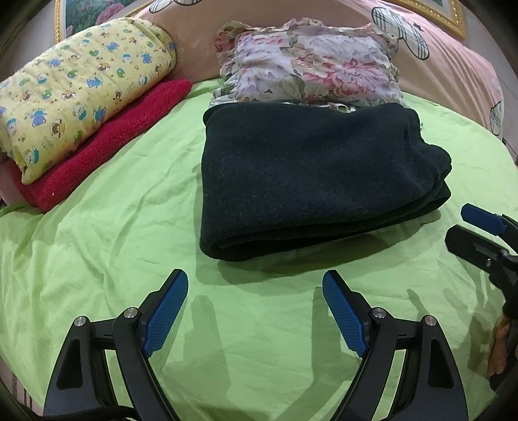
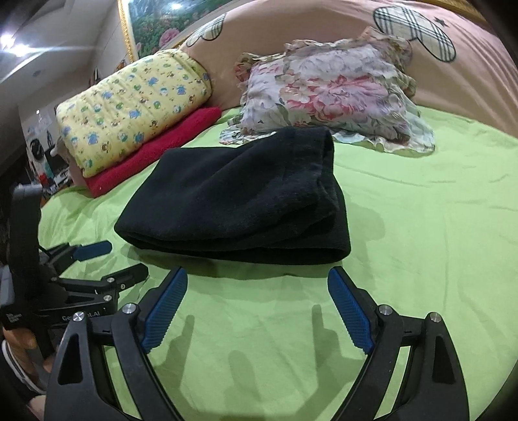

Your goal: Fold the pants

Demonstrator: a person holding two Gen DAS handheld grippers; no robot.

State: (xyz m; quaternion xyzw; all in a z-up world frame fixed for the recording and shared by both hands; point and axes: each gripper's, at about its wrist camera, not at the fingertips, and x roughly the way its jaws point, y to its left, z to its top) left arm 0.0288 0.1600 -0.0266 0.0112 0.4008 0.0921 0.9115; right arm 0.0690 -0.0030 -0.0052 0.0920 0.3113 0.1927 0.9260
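Left claw [image 1: 255,285] spread, bare sheet [image 1: 113,259] before folded pants [image 1: 307,171]

Green-sheeted bed [image 1: 129,259], gilt-framed floral picture [image 2: 152,22]

Two wrist fisheyes side by side, low and near over the bed, angled down, sharing folded black pants [image 1: 310,175] [image 2: 239,200]

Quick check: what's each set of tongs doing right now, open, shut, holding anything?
Left tongs: open, empty, short of the folded black pants.
Right tongs: open, empty, also short of the pants.
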